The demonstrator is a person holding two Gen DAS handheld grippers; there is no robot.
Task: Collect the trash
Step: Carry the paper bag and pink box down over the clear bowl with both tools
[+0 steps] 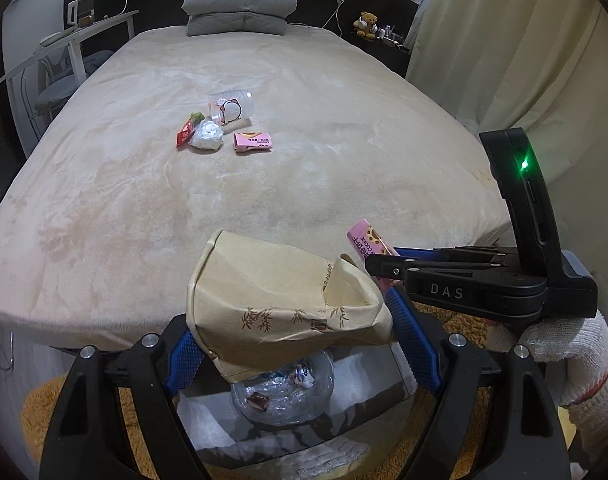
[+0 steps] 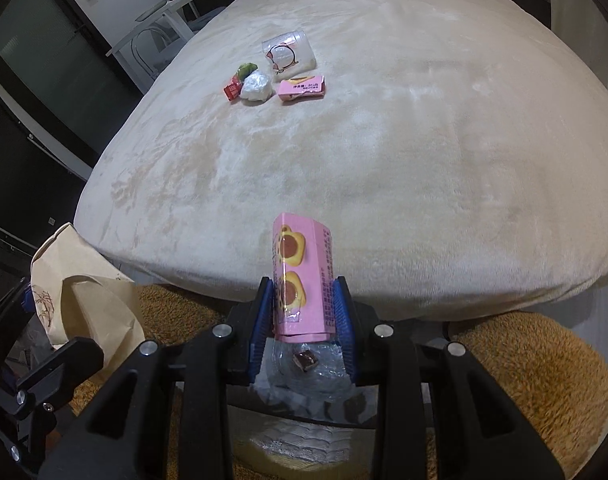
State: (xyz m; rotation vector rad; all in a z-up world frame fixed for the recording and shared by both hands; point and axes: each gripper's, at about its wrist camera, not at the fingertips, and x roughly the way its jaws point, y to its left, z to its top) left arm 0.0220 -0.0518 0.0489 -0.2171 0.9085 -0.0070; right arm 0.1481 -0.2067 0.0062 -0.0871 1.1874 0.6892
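Since you've got both hands loaded at once, the risk is mostly at the drop. Your left gripper (image 1: 292,344) is clamped wide on the crumpled paper bag (image 1: 280,300), bottom centre of the left view. Your right gripper (image 2: 306,320) is squeezed onto the pink cookie box (image 2: 304,276), bottom centre of the right view. Both sit just off the near edge of the bed (image 1: 264,184), over a clear trash bag (image 1: 282,396) with a few wrappers already inside.

What could go sideways:

- The paper bag is soft and folded, and looks pinched only at its lower sides. If it buckles it can slide out early and land on the orange rug (image 2: 536,360) instead.
- The box stands tall above the pads, held near its lower end. Tip it fast and it may pivot and fall wide of the opening.
- The two grippers are right beside each other; in the left view the right one nearly touches the paper bag. Let go together and one piece may knock the other off course.
- The trash bag's mouth looks small and floppy. I can't tell how open it really is.

Still left in the upper middle of the frame: a plastic cup (image 1: 231,107), a crumpled white ball (image 1: 206,135), a red wrapper (image 1: 186,133) and another pink box (image 1: 253,141), all bunched close together.
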